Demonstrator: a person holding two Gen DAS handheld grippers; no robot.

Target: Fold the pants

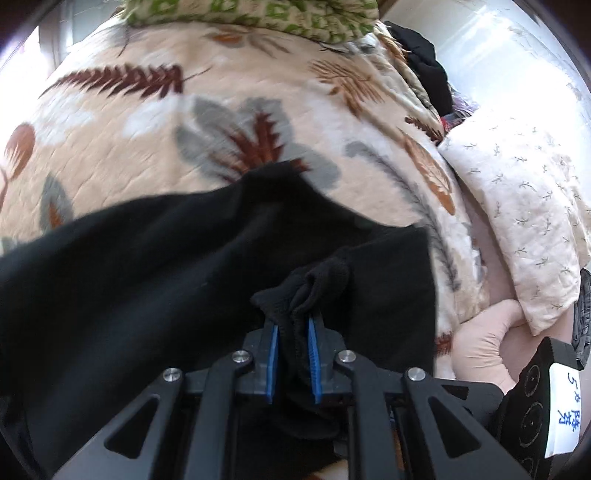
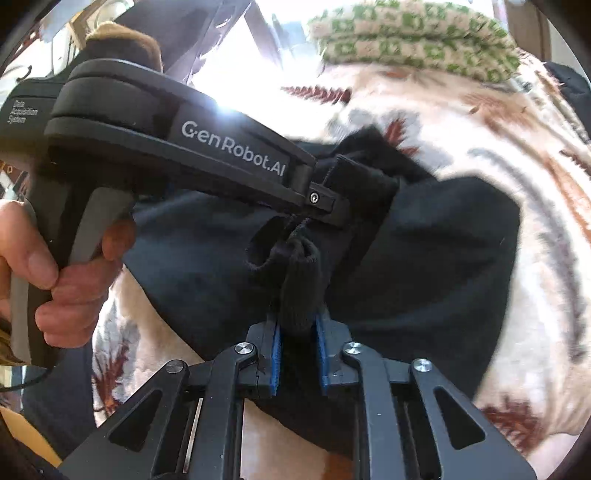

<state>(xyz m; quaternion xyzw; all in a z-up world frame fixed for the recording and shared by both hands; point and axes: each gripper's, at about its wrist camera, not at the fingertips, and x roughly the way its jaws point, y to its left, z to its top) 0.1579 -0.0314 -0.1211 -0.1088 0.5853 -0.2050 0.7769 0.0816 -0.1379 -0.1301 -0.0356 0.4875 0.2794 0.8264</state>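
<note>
The black pants [image 1: 155, 266] lie spread over a leaf-print quilt [image 1: 155, 122] on a bed. My left gripper [image 1: 293, 325] is shut on a bunched edge of the pants, the cloth pinched between its blue pads [image 1: 274, 354]. My right gripper [image 2: 298, 328] is shut on another bunched black edge of the pants [image 2: 443, 258]. The left gripper's body [image 2: 177, 147] shows in the right wrist view, held by a hand [image 2: 66, 280], its fingers buried in the cloth just ahead of the right gripper. Both hold the cloth close together, lifted a little off the quilt.
A green-patterned folded blanket [image 1: 258, 14] lies at the far end of the bed. A white pillow with small sprigs [image 1: 517, 206] and a pink cushion [image 1: 484, 343] lie to the right. Dark clothes [image 1: 424, 66] are piled at the back right.
</note>
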